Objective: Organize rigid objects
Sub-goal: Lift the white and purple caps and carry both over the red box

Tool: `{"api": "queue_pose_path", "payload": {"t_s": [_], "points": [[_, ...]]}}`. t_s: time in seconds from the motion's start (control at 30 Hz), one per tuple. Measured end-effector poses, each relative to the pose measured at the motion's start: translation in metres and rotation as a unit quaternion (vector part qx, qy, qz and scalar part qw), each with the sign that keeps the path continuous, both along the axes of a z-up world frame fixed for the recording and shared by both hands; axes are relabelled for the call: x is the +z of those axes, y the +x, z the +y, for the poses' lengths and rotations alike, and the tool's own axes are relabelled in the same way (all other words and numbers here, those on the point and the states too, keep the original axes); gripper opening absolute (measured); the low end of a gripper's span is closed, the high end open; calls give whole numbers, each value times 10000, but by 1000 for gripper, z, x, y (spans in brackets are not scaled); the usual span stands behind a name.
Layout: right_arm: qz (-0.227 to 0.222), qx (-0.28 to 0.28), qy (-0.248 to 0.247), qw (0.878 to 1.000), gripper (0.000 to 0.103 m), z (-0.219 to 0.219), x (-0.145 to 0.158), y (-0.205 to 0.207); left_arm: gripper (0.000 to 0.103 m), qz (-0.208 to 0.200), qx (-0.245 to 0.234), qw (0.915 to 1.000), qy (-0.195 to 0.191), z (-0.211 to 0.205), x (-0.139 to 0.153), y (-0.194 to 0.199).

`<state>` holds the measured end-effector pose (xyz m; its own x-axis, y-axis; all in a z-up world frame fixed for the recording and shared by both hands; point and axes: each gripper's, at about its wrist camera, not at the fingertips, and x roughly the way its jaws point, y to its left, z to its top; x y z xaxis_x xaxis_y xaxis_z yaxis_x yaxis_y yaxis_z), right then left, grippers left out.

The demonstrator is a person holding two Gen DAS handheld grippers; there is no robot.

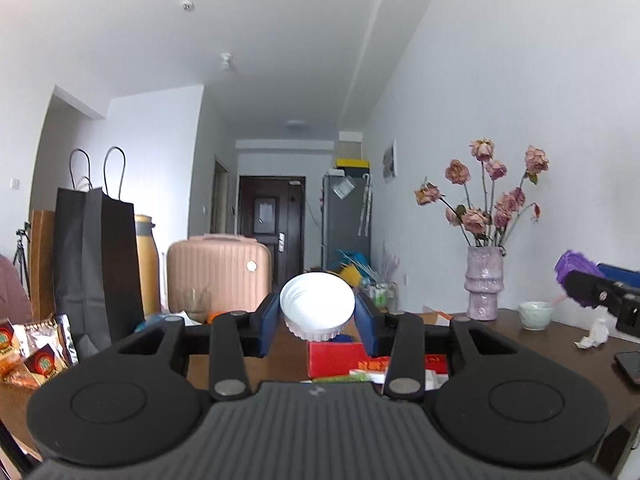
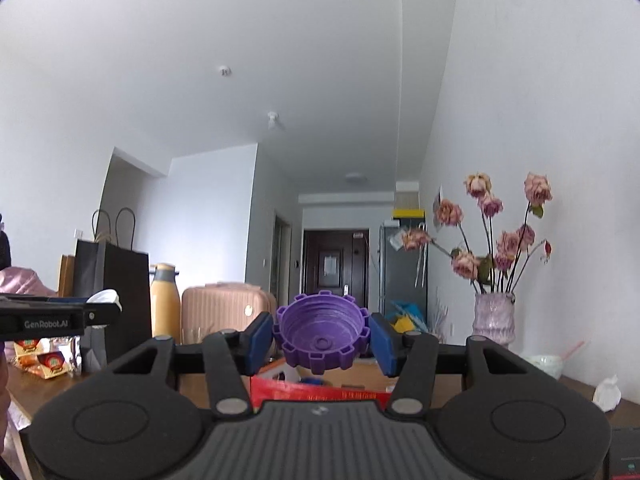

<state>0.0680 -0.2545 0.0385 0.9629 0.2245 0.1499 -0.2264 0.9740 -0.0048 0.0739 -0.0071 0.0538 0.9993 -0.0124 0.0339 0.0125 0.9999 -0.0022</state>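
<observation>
Two caps were counted, one in each gripper, and both were held up in the air above the brown table (image 1: 532,344). One white cap (image 1: 317,305) was clamped in the left gripper (image 1: 318,320); its ribbed rim was pinched from both sides by the two blue pads (image 1: 267,326), and its hollow side was turned toward the camera. One purple cap (image 2: 321,334), notched around its edge, was gripped in the same way by the right gripper (image 2: 321,342), with a blue pad pressed against each side and the threaded inside faced toward the camera. Neither cap was seen to touch anything but the pads. One red box (image 1: 340,358) was seen lying on the table under both grippers. One vase (image 1: 483,284) of dried pink roses was seen standing at the far edge by the wall, with one small pale bowl (image 1: 535,315) just beside it and one crumpled tissue (image 1: 593,336) near that. One black paper bag (image 1: 96,264), one yellow flask (image 1: 147,264) and one pink suitcase (image 1: 218,272) were seen standing beyond the table's left side.
</observation>
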Motion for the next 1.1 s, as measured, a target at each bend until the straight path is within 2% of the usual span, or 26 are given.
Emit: {"api": "queue_pose_path", "payload": {"t_s": [0.2, 0.33, 0.73, 0.83, 0.97, 1.1], "points": [[-185, -66, 189, 9996, 52, -1, 8, 26, 41, -74, 30, 10000, -36, 2, 8, 27], [-138, -56, 197, 9997, 52, -5, 19, 55, 41, -71, 16, 9999, -114, 3, 17, 55], [-321, -70, 347, 9989, 52, -22, 73, 155, 41, -216, -172, 9996, -46, -4, 69, 161], [-258, 45, 444, 9987, 52, -27, 88, 184, 41, -270, -182, 9994, 87, -9, 82, 191], [-88, 197, 410, 9989, 52, -32, 109, 228, 41, -230, -303, 9993, 73, -13, 97, 232], [399, 514, 407, 9971, 52, -38, 132, 278, 41, 81, -429, 9990, -3, -15, 108, 276]]}}
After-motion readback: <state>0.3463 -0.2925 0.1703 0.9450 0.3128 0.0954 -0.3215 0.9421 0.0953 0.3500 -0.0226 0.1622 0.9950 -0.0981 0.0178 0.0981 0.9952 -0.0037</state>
